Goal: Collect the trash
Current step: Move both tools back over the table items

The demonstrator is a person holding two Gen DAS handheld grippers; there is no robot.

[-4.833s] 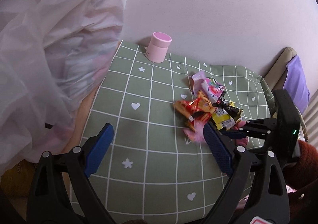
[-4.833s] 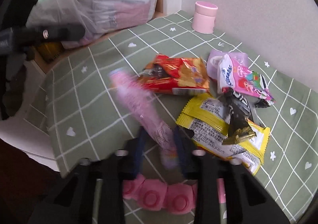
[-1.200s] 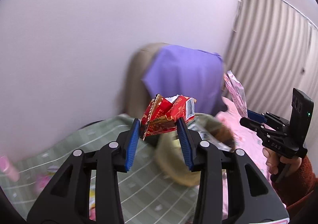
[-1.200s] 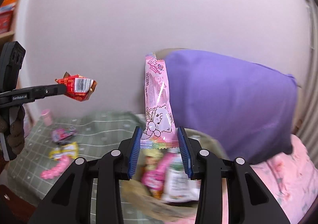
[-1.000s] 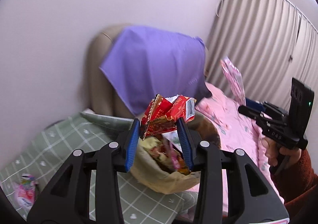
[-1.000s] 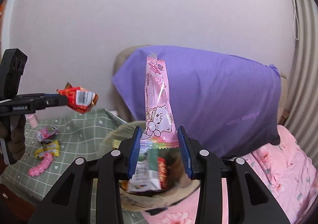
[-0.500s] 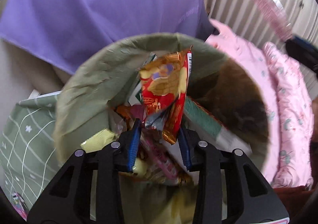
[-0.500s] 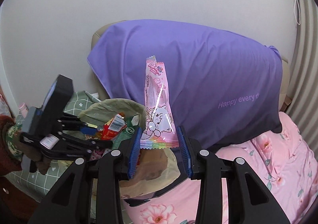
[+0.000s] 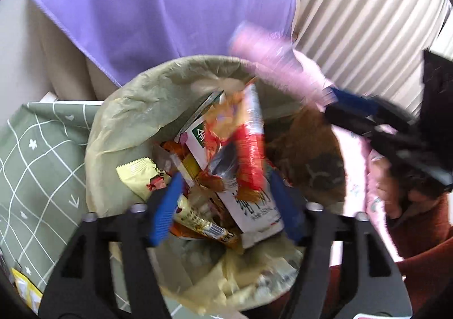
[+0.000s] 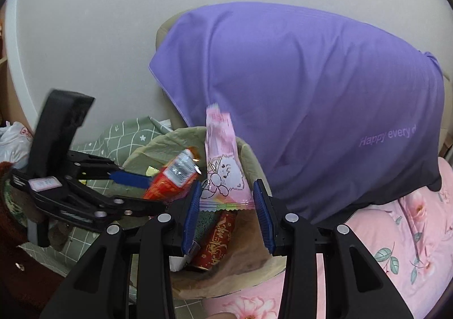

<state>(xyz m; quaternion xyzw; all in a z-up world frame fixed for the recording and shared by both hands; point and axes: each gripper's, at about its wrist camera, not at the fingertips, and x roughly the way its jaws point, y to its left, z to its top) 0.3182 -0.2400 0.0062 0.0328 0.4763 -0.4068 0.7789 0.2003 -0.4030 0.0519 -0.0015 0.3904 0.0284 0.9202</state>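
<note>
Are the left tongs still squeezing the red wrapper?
No, the left tongs have just opened wide and the red wrapper sits loose between them over the trash bag.

L gripper (image 9: 223, 203) points steeply down, jaws just opened wide & pads clear of the red snack wrapper (image 9: 249, 149) between them. R gripper (image 10: 228, 205) also tilted down, jaws part open w/ a pink wrapper (image 10: 223, 166) upright between them; jaws have eased slightly wider, can't tell if pads touch it. A hand in a red-brown sleeve (image 9: 419, 237) holds the R gripper's handle.
</note>
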